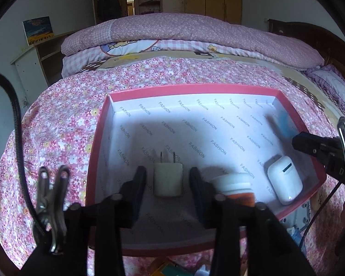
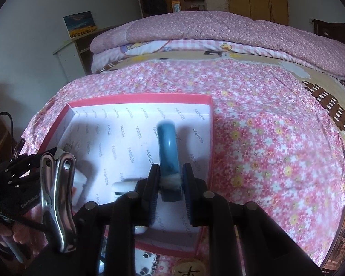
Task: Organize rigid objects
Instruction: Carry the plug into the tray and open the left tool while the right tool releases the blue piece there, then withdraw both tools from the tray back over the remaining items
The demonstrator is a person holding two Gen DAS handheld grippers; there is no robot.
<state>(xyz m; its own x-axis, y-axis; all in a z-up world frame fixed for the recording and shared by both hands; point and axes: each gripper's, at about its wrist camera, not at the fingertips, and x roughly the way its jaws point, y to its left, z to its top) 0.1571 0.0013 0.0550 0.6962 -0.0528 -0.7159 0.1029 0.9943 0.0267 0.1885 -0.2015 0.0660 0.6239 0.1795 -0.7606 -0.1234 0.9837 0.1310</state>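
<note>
Left gripper [image 1: 168, 179] stood released, its jaws either side of a white plug adapter [image 1: 168, 179] lying on the floor of the red box [image 1: 191, 89], pads apart from it, right gripper [image 2: 170, 179] clenched on a blue curved tool [image 2: 168, 147] above the box's right side, white earbud case [image 1: 284, 179] and capped jar [image 1: 233, 187] nearby, floral bedspread [image 1: 64, 124] beneath.

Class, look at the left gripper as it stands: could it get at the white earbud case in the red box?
Probably yes. The left gripper is open around the white charger, gripping nothing, and the earbud case lies uncovered to its right, though the bottle stands between.
</note>
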